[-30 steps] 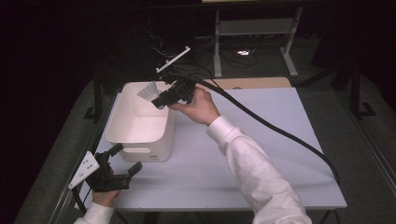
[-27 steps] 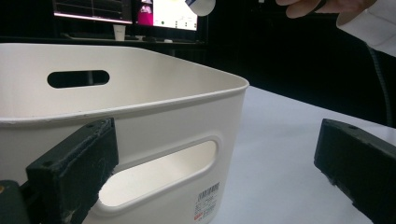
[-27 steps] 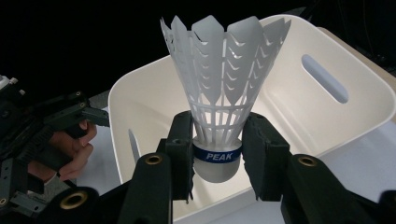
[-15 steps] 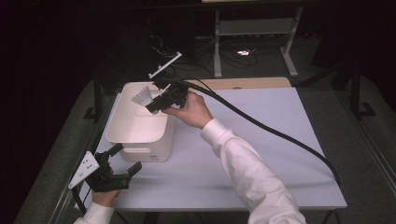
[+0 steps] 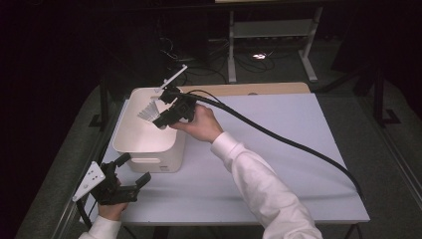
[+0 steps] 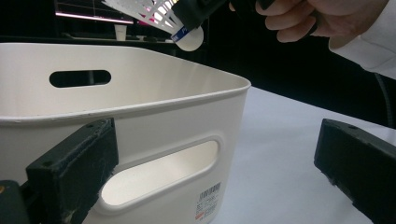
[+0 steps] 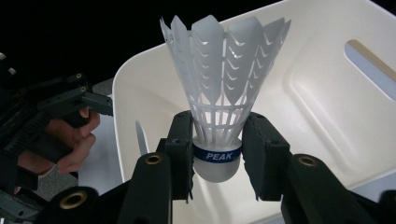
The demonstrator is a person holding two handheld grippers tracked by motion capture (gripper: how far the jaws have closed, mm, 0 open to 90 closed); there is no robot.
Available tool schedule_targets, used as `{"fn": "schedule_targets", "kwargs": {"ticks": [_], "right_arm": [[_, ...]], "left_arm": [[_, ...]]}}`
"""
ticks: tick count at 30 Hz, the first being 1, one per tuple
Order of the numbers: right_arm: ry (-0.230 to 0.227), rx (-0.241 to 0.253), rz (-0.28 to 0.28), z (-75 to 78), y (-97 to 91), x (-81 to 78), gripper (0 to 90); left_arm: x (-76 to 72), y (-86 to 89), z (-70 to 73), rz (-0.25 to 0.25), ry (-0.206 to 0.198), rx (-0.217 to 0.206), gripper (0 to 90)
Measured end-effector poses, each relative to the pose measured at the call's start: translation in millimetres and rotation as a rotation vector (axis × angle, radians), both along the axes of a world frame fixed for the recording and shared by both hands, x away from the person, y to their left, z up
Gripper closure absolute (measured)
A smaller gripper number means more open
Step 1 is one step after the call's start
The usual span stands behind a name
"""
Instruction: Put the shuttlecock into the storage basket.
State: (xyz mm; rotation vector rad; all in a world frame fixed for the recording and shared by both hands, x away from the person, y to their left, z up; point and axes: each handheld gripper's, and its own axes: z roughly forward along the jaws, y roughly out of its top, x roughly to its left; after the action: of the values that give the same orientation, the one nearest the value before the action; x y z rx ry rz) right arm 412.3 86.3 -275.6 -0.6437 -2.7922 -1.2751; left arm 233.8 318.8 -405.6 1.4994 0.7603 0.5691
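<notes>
White table [image 5: 278, 149], dark room, white bin [image 5: 144, 142]

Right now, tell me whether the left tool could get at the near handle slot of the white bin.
Probably yes. The left tool sits open on the table just in front of the white bin, and its near handle slot faces it with nothing between. The right tool with the shuttlecock is above.
</notes>
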Motion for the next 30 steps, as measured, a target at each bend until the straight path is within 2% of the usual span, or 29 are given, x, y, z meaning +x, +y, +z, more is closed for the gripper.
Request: {"fn": "schedule_targets", "kwargs": {"ticks": [1,5,7,17,22,24,26,29,30], "right_arm": [[0.012,0.000,-0.007,-0.7,0.7,-1.0,63.4],[0.007,-0.006,0.004,-3.9,2.0,-0.5,63.2],[0.021,-0.010,0.001,-5.7,3.5,-1.5,62.9],[0.033,-0.015,0.003,-12.3,5.9,0.4,59.4],[0.043,-0.006,0.007,-12.1,4.6,4.3,43.9],[0.045,-0.007,0.009,-11.5,4.1,4.6,41.9],[0.046,-0.004,0.006,-9.8,3.0,4.4,33.8],[0.054,0.001,-0.002,-8.8,2.4,4.2,32.0],[0.048,-0.004,0.002,-8.2,1.9,4.6,25.1]], "left_arm": [[0.0,0.0,0.0,0.000,0.000,0.000,0.0],[0.1,-0.1,0.0,-0.002,-0.002,-0.004,0.0],[0.1,-0.1,0.0,-0.003,-0.003,-0.006,0.0],[0.3,0.0,-0.2,-0.004,-0.004,-0.005,0.0],[0.2,0.2,-0.1,-0.004,-0.003,-0.010,0.0],[0.3,0.2,-0.2,-0.004,-0.002,-0.008,0.0],[0.3,0.1,-0.1,-0.005,-0.004,-0.007,0.0],[0.4,0.0,-0.1,-0.004,-0.004,-0.006,0.0],[0.4,0.0,-0.1,-0.005,-0.005,-0.006,0.0]]}}
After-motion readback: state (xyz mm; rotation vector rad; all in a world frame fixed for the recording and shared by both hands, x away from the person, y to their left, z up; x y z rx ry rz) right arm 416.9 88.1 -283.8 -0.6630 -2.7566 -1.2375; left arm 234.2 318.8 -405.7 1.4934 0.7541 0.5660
